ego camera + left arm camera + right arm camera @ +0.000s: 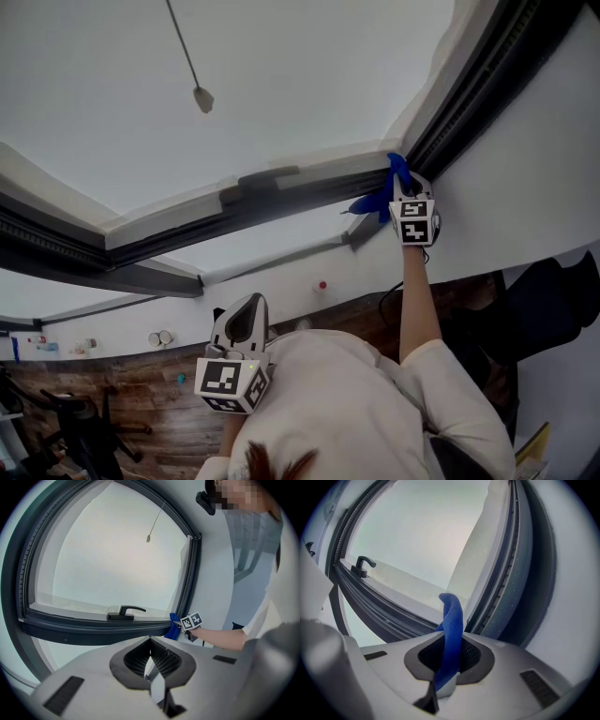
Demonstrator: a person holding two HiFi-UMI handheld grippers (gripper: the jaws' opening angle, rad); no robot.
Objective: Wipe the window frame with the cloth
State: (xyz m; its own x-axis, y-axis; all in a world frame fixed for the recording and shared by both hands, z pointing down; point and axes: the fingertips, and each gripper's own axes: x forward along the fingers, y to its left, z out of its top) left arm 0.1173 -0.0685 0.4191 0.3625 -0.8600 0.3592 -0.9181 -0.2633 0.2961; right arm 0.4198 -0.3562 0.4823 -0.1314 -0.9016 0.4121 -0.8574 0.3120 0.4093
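I clamp the cloth (451,634) between the jaws of my right hand-held gripper (401,187) so that its free end reaches the corner of the window frame (281,199), right of centre in the head view. My left hand-held gripper (246,321) hangs at lower left, jaws together on nothing. The window handle (125,613), left of the cloth, would likely obstruct a leftward stroke.

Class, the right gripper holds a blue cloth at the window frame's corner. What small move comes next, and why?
Probably slide the right gripper along the window frame toward the handle: its fingers pinch the cloth at the frame's corner.
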